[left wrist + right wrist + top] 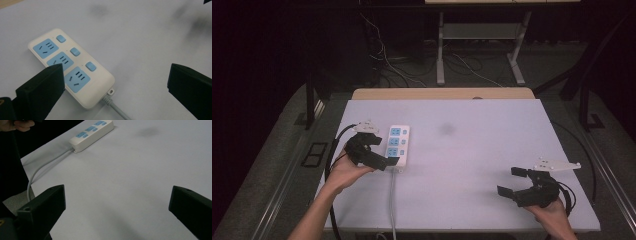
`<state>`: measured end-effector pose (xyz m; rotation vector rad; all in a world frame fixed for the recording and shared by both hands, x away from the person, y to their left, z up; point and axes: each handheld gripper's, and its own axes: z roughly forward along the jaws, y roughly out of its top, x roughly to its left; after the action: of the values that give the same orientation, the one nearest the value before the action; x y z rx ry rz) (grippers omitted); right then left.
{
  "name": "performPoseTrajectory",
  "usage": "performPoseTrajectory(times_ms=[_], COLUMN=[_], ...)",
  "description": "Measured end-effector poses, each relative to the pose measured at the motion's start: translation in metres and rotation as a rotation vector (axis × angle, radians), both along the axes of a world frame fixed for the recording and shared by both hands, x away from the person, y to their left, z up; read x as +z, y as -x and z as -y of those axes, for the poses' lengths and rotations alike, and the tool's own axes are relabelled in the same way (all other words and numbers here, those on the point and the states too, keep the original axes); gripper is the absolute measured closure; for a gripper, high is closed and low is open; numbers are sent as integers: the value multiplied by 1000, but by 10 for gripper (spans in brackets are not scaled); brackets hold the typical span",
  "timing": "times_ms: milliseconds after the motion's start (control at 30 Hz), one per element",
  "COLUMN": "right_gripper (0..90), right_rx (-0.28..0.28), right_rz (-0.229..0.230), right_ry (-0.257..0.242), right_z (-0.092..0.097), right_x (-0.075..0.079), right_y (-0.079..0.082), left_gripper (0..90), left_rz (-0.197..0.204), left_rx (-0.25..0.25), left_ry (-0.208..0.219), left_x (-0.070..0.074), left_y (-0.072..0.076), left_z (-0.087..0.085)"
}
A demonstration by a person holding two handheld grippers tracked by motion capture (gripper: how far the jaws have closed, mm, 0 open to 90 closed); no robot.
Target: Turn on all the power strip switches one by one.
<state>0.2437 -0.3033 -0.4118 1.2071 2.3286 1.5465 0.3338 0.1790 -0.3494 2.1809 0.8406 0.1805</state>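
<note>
A white power strip (pixel 397 146) with three blue sockets and three blue switches lies flat at the table's left side; its grey cable (pixel 392 205) runs off the near edge. My left gripper (pixel 383 151) is open, just left of the strip's near end and low over it. In the left gripper view the strip (pixel 72 70) sits ahead between the jaws, and the left jaw covers part of its edge. My right gripper (pixel 512 181) is open over bare table at the near right, holding nothing. In the right gripper view the strip (pixel 91 132) lies far off at the upper left.
The pale table top (pixel 472 165) has a faint dark smudge (pixel 446 129) near its middle. A wooden edge (pixel 442 93) runs along the back. Beyond it, loose cables and the legs of another desk (pixel 440 55) stand on the dark floor.
</note>
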Motion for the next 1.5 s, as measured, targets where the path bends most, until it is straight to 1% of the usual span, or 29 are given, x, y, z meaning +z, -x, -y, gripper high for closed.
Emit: performPoseTrajectory(times_ms=[67, 200, 433, 633, 800, 967, 1067, 1133, 1167, 1200, 1300, 1333, 1367, 1400, 1433, 1467, 1500], right_gripper=[7, 6, 6, 6, 7, 6, 6, 7, 6, 6, 7, 6, 6, 6, 7, 7, 7], right_rx=[-1, 2, 4, 5, 6, 5, 5, 3, -1, -1, -4, -5, -5, -6, -7, -7, -6], right_rz=[-3, -7, -8, -7, -8, -6, -8, -6, -2, -2, -1, 0, 0, 0, -1, -1, 0], right_ry=[1, 2, 3, 8, 8, 8, 9, 8, 9, 9, 4, 4, 4, 4, 3, 3, 5], right_z=[0, 0, -1, -1, -1, 0, 0, 0, 0, 0, 1, 1, 1, 2, 2, 2, 2], right_x=[0, -1, -1, -2, -2, -2, -2, -2, -2, -2, -2, -1, -1, -1, -1, -1, -2], right_y=[0, 0, 0, 0, -1, -1, -1, -1, 0, 0, 0, 0, 0, 0, 0, 0, 0], left_gripper=[0, 3, 16, 56, 94, 148, 206, 249, 311, 311, 403, 464, 464, 497, 555, 555, 577], left_rz=[-5, -12, -26, -37, -39, -35, -38, -36, -31, -32, -29, -28, -31, -31, -35, -35, -37], left_rx=[-7, -5, -6, -9, -11, -17, -25, -16, -13, -8, -10, -13, -16, -18, -23, -26, -27], left_ry=[-11, -25, -71, -109, -126, -130, -145, -153, -153, -151, -154, -158, -158, -160, -162, -165, -169], left_x=[0, 0, -2, -6, -7, -8, -9, -10, -11, -12, -15, -16, -17, -18, -19, -21, -22], left_y=[-3, -9, -21, -29, -35, -40, -42, -44, -46, -46, -49, -50, -51, -52, -53, -53, -54], left_z=[0, 1, 3, 5, 7, 10, 12, 12, 12, 12, 13, 14, 15, 15, 16, 17, 19])
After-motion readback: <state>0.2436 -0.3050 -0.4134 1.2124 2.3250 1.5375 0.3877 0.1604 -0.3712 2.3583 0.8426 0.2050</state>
